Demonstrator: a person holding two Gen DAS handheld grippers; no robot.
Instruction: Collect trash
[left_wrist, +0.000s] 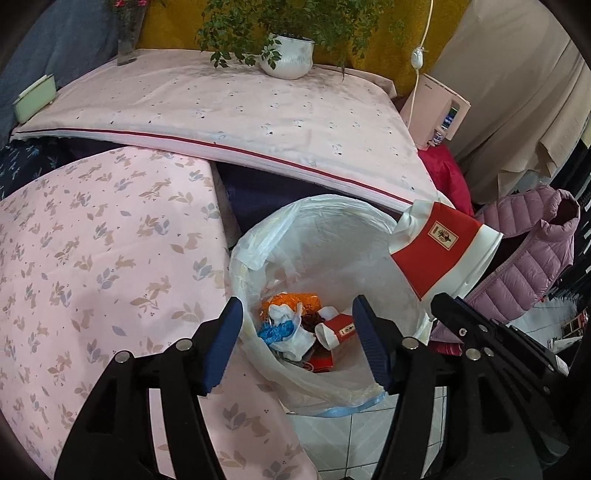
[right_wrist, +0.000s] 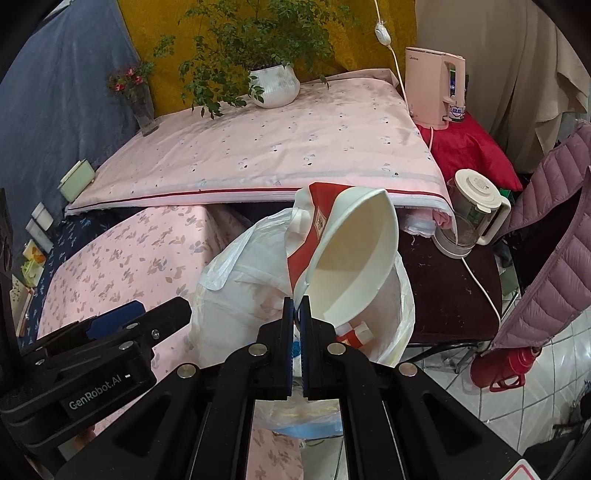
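Observation:
A trash bin lined with a white bag (left_wrist: 332, 229) stands on the floor below my left gripper (left_wrist: 297, 301), which is open with nothing between its blue pads. Inside the bin lie an orange wrapper (left_wrist: 312, 298), a white tissue (left_wrist: 286, 325) and a small red-and-white cup (left_wrist: 338, 328). My right gripper (right_wrist: 296, 301) is shut on the rim of a crushed red-and-white paper cup (right_wrist: 354, 258), held tilted over the bin (right_wrist: 236, 266). The left wrist view shows that cup (left_wrist: 443, 251) above the bin's right edge. The left gripper (right_wrist: 155, 312) shows at the left of the right wrist view.
A pink-clothed table (left_wrist: 221, 110) carries a potted plant (left_wrist: 286, 55) and a vase. A pink rabbit-print cloth (left_wrist: 92, 258) covers a lower surface left of the bin. To the right are a purple down vest (left_wrist: 524, 258), a glass kettle (right_wrist: 476, 218) and a red thermos (right_wrist: 506, 369).

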